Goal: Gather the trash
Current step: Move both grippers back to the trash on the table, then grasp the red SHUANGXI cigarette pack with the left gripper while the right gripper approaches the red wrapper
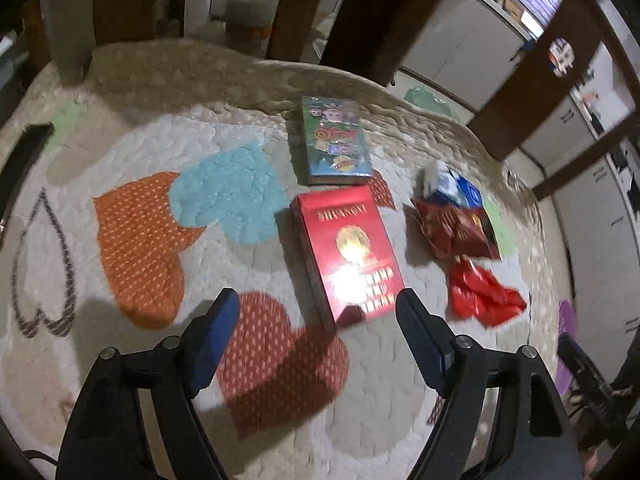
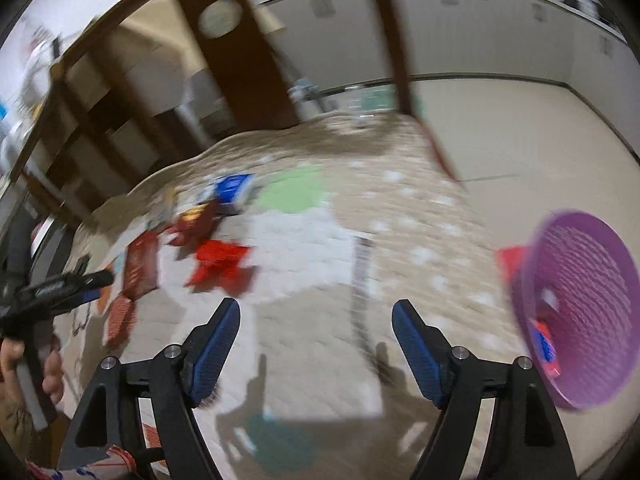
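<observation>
My two claws are wide and empty above the rug (image 1: 132, 148).
From the left: books, then the red wrapper (image 1: 482, 294); my left claw (image 1: 316, 316) must come down over it, and the purple basket (image 2: 580, 312) waits beside my right claw (image 2: 316, 320).

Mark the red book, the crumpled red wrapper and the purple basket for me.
red book (image 1: 352, 248), left wrist view, middle of the front cover.
crumpled red wrapper (image 1: 482, 294), left wrist view, centre of the crinkled foil.
purple basket (image 2: 580, 304), right wrist view, perforated inner wall.
</observation>
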{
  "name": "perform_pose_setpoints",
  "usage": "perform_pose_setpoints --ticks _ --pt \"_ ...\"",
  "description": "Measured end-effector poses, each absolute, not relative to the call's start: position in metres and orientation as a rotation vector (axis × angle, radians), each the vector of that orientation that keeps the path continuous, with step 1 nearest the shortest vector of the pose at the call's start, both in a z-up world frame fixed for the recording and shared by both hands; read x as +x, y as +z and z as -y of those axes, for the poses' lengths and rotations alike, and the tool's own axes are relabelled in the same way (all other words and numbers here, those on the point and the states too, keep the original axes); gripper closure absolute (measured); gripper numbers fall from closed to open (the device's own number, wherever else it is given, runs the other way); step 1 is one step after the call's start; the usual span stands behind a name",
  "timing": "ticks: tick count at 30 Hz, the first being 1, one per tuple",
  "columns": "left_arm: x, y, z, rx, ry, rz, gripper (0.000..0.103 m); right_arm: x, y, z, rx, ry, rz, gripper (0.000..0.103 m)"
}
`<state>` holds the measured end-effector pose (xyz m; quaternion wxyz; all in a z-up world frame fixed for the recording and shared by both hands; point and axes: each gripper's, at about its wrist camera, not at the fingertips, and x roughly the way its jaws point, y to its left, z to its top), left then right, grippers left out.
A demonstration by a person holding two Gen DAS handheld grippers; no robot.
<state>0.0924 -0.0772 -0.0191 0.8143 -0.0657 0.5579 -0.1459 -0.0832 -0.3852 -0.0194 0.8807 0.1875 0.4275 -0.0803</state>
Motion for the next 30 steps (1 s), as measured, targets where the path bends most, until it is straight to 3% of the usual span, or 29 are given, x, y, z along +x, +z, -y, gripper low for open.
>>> perform_pose_setpoints --ticks 7,12,20,21,23,24,28,29,30 --pt "0.118 -0.039 0.103 -0.105 -0.305 -1.205 0.022 -0.003 -0.033 0.360 0.322 -0.033 -0.935 0.017" --pt "0.126 -0.049 0.115 -0.067 -0.308 -1.201 0.012 0.035 -0.057 0.357 0.331 0.020 -1.001 0.017" --pt "0.122 -0.060 0.138 0.074 -0.287 -1.163 0.009 0.041 -0.074 0.321 0.248 0.092 -1.054 0.015" --pt "0.121 -0.061 0.141 0.087 -0.279 -1.159 0.009 0.040 -0.075 0.315 0.223 0.090 -1.059 0.015" --pt "0.120 -0.062 0.146 0.130 -0.255 -1.151 0.025 0.040 -0.077 0.303 0.155 0.074 -1.066 0.017" --pt "0.118 -0.060 0.148 0.146 -0.250 -1.141 0.047 0.039 -0.077 0.298 0.126 0.060 -1.058 0.020" --pt "0.111 -0.052 0.142 0.100 -0.295 -1.156 0.049 0.036 -0.077 0.288 0.080 0.025 -1.061 0.073" --pt "0.108 -0.050 0.138 0.092 -0.296 -1.156 0.049 0.034 -0.076 0.289 0.095 0.027 -1.060 0.083" --pt "0.105 -0.049 0.134 0.081 -0.300 -1.159 0.049 0.031 -0.075 0.291 0.111 0.023 -1.058 0.083"
